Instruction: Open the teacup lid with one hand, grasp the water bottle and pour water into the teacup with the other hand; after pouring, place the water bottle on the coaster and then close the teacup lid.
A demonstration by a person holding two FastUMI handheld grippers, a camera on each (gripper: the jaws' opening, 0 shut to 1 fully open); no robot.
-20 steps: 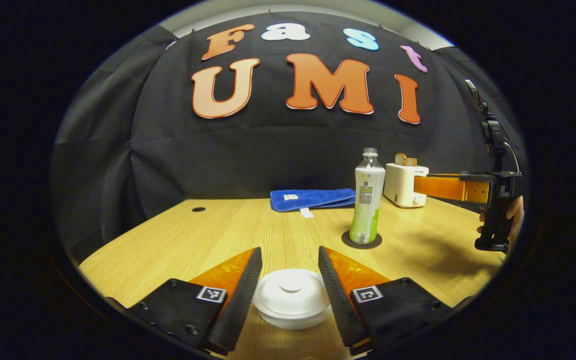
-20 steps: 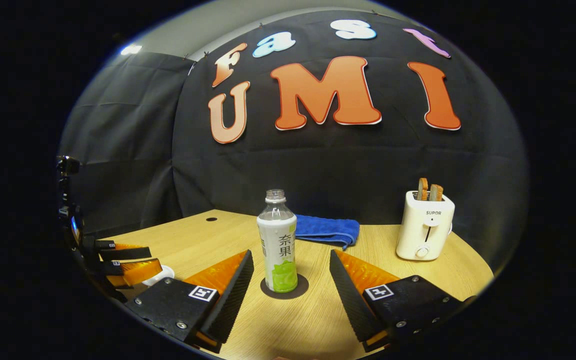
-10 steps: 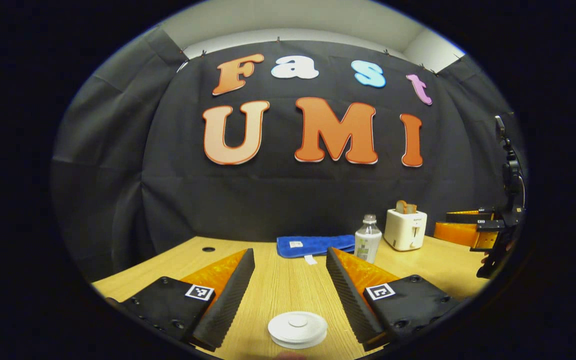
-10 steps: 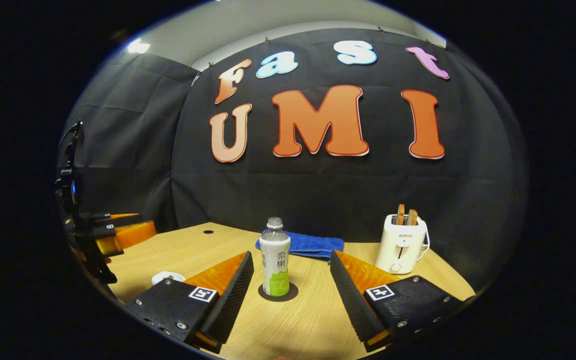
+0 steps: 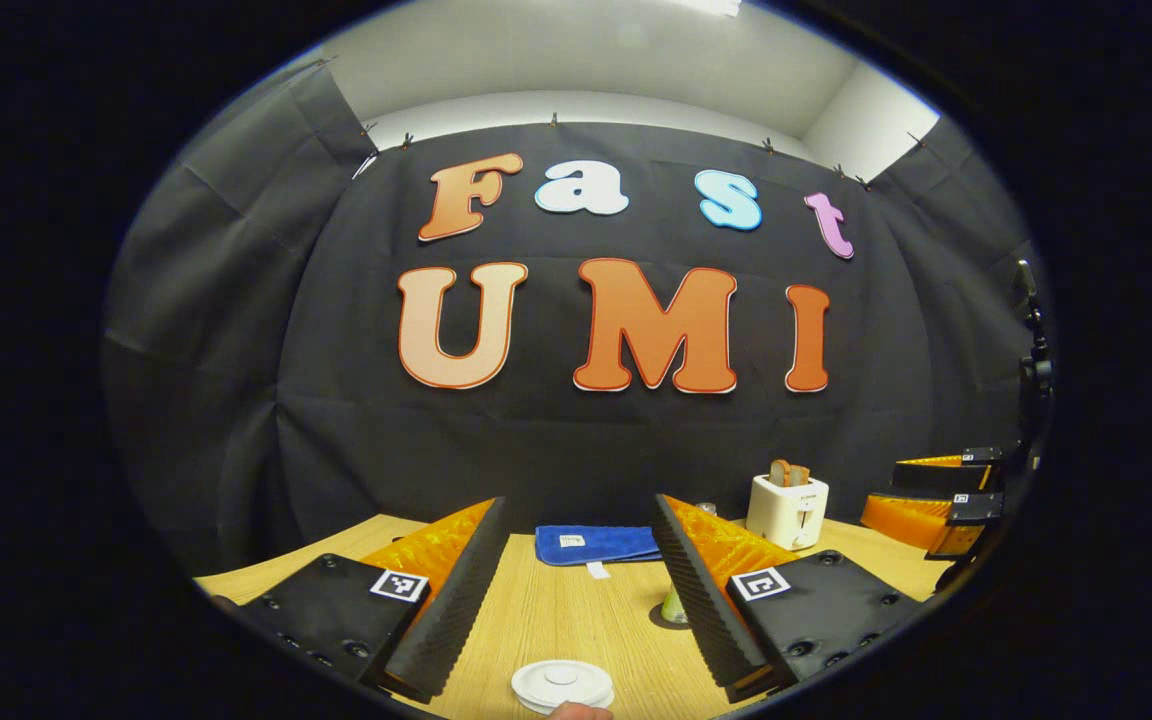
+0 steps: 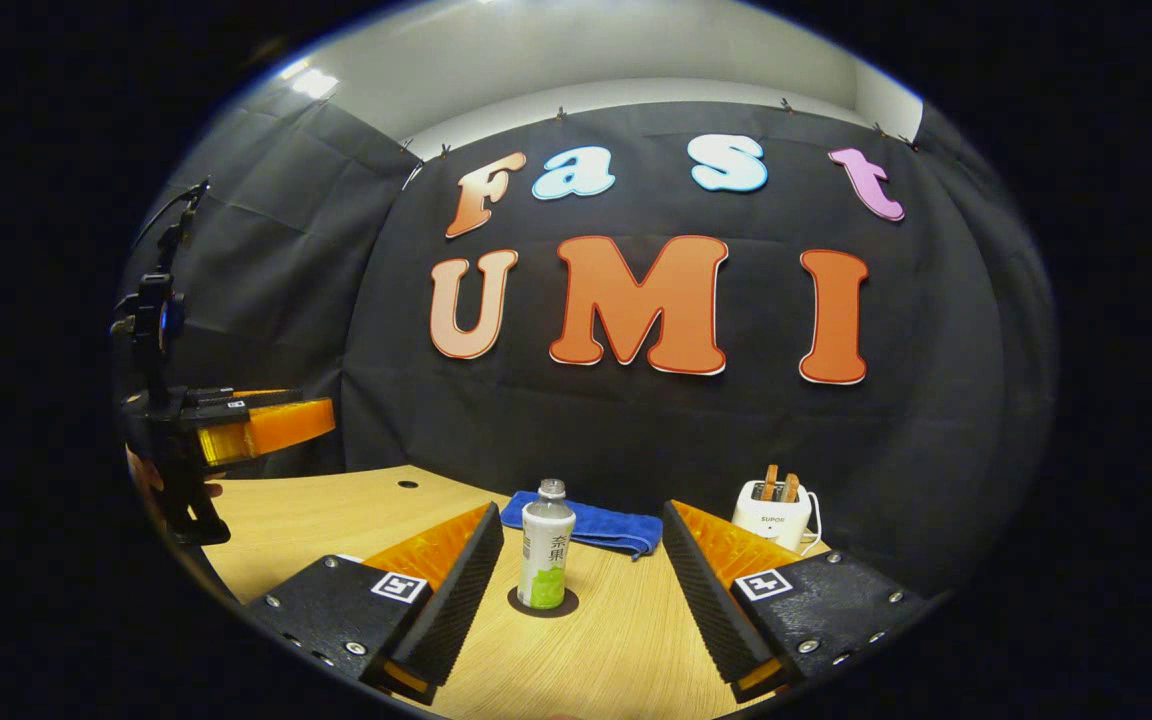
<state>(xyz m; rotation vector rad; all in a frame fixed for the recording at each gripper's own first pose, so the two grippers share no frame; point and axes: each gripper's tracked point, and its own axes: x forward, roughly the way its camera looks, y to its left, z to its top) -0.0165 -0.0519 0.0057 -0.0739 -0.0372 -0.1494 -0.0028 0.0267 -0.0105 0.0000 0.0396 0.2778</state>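
The white teacup with its lid on [image 5: 562,686] sits on the table at the bottom edge of the left gripper view, below and clear of my left gripper [image 5: 578,520], which is open and holds nothing. The water bottle [image 6: 545,545] stands upright on the dark round coaster [image 6: 543,603], ahead of my right gripper [image 6: 581,515], which is open too and well back from it. In the left gripper view the bottle [image 5: 674,605] is mostly hidden behind one finger. Each view shows the other gripper raised at the side: the right gripper [image 5: 896,495] and the left gripper [image 6: 276,425].
A folded blue towel [image 6: 586,525] lies at the back of the wooden table [image 6: 336,500]. A white toaster [image 6: 774,513] with toast in it stands at the back right. A small round hole [image 6: 408,484] marks the table's far left.
Both grippers have drawn back and up from the table, still open. The lidded teacup, between my left fingers a second ago, now lies below them. The bottle looks smaller and farther.
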